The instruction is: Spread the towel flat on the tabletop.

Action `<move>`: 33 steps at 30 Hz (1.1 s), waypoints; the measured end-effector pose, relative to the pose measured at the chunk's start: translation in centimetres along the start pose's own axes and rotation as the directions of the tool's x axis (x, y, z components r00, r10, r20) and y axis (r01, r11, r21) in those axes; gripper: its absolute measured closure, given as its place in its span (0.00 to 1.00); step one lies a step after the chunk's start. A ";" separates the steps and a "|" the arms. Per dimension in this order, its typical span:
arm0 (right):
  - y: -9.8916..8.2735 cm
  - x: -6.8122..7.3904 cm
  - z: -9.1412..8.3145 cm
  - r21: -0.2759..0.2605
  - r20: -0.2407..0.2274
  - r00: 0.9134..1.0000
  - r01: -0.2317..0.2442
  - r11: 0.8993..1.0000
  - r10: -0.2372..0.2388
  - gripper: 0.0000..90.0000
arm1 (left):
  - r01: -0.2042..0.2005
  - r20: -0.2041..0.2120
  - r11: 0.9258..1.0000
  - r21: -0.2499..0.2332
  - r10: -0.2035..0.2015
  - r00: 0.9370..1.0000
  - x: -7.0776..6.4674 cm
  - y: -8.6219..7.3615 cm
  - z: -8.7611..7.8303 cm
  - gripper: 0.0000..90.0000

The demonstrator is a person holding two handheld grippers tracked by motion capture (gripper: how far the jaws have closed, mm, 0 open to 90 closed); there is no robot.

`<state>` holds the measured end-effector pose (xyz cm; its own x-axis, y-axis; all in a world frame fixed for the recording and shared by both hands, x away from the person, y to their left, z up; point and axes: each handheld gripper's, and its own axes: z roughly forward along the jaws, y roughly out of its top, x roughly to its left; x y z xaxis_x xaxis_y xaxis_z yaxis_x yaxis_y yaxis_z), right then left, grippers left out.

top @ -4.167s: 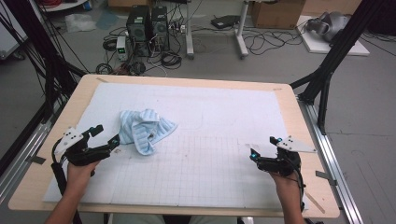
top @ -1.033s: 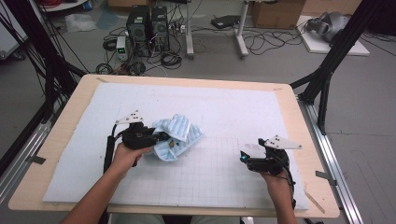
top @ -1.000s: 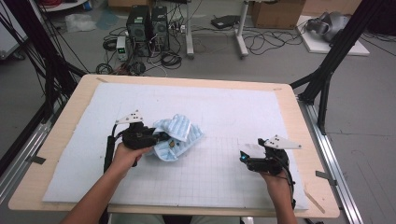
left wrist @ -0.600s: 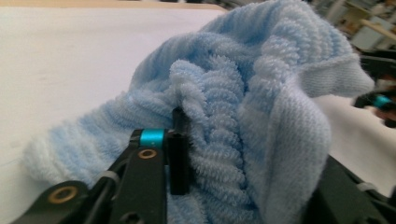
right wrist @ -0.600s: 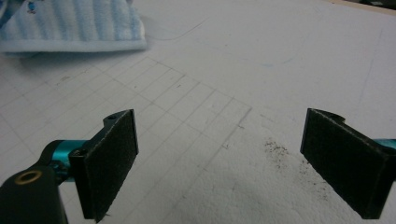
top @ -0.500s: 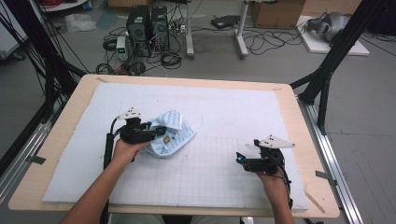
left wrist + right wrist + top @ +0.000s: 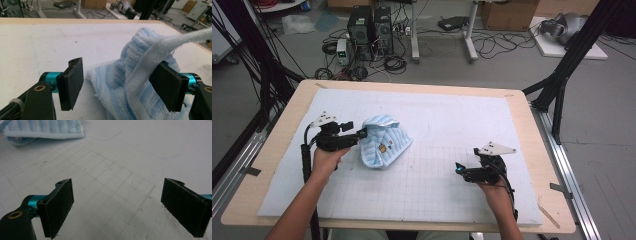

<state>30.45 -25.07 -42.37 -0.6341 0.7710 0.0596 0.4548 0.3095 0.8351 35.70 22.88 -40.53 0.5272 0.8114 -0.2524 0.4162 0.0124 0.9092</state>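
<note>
A light blue striped cloth [image 7: 384,142] lies bunched on the white gridded mat [image 7: 447,120], left of centre. My left gripper [image 7: 362,133] is at the cloth's left edge. Its jaws have just been opening. In the left gripper view the cloth [image 7: 117,75] sits between the pads of that gripper [image 7: 120,86]; a hem band leans on the right pad and the left pad stands clear of it. My right gripper [image 7: 458,170] hovers open over bare mat at the front right. In the right gripper view nothing is between the jaws of that gripper [image 7: 120,208], and the cloth [image 7: 45,128] lies far off at top left.
The mat covers a wooden table [image 7: 542,165] with black frame posts [image 7: 562,75] at both sides. Computer towers [image 7: 369,25], cables and boxes stand on the floor beyond the far edge.
My left gripper has moved left and a little away, the cloth has shifted left with it and lies more folded, and its jaws have spread apart. My right gripper has slid left.
</note>
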 end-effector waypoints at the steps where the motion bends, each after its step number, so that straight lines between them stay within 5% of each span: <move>1: 0.3 0.2 0.4 -0.004 -0.006 1.000 0.007 1.000 -0.007 0.11 | 0.000 0.000 1.000 0.000 0.000 1.000 0.0 0.0 0.0 0.31; 10: 3.9 2.6 4.3 -0.012 -0.073 0.996 0.045 0.999 -0.046 0.11 | -0.030 0.061 0.999 -0.042 0.033 0.998 0.7 -1.4 -1.7 0.32; 13: 5.8 4.4 7.2 0.010 -0.116 0.989 0.099 0.995 -0.097 0.11 | -0.037 0.074 0.999 -0.026 0.039 0.996 0.6 -1.8 -1.6 0.33; 21: 8.1 7.0 13.4 0.075 -0.186 0.975 0.135 0.988 -0.119 0.12 | -0.075 0.095 0.997 -0.022 0.077 0.993 0.1 -1.9 -1.4 0.34; 30: 8.6 8.6 18.0 0.183 -0.214 0.963 0.203 0.962 -0.163 0.42 | -0.079 0.090 0.997 0.004 0.078 0.993 0.0 -2.1 -1.2 0.35; 33: 8.8 8.7 17.6 0.187 -0.246 0.953 0.224 0.957 -0.175 0.73 | -0.082 0.092 0.997 0.007 0.081 0.992 -0.1 -2.2 -1.1 0.36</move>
<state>39.90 -5.82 -44.07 -0.8379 0.5440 0.0449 0.4098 0.5726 0.7101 33.94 23.43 -42.11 0.6252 0.7523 -0.2076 0.3766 -0.0578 0.9246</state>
